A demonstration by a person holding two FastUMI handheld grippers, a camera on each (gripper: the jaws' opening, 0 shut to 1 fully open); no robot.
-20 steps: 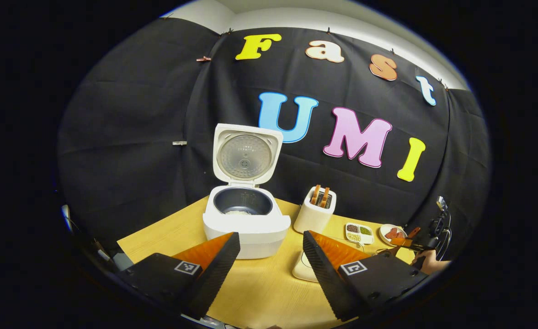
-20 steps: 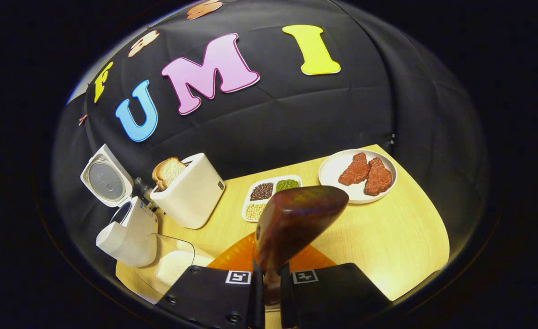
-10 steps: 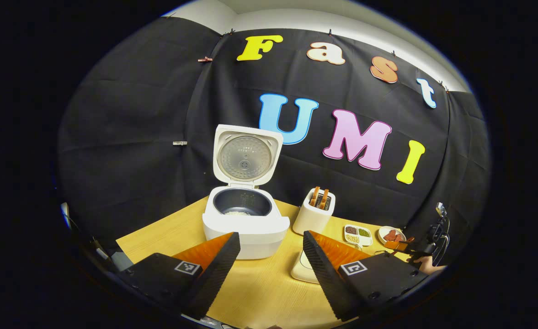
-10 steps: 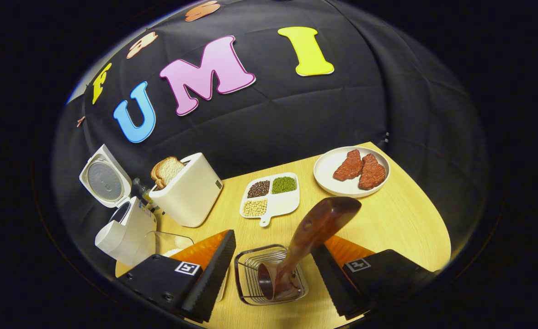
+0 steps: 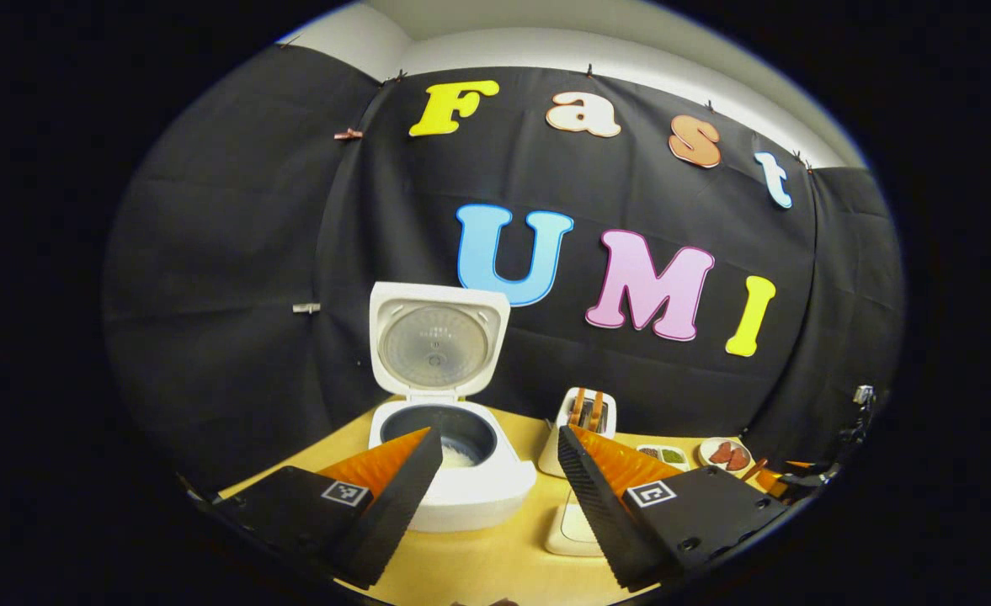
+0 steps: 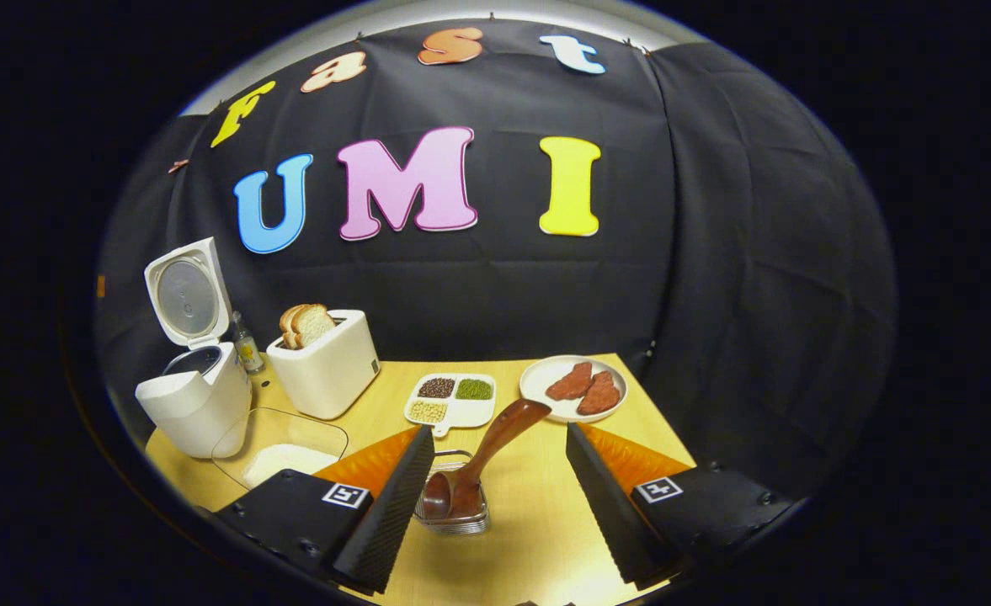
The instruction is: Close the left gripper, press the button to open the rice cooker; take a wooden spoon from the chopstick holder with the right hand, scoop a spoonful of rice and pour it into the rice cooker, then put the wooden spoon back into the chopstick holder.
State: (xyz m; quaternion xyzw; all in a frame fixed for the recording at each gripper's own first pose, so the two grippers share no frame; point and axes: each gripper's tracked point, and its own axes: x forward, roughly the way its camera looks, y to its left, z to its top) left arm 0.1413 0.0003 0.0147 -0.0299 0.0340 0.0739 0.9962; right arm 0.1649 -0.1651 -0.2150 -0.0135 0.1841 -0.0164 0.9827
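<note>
Wooden spoon point(image 6: 482, 459): stands bowl-down in the wire chopstick holder point(image 6: 455, 507) on the surface point(image 6: 537, 522), between the spread fingers of the right tool point(image 6: 495, 505), untouched. Rice cooker point(image 5: 449, 459): lid raised. Left tool point(image 5: 495, 497): spread, holding nothing. No legible labels.

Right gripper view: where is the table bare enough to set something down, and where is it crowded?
Bare wood lies right of the wire chopstick holder, in front of the meat plate, out to the table's right edge. The left is crowded: rice cooker, toaster, glass rice dish and divided bean dish sit close together.
</note>
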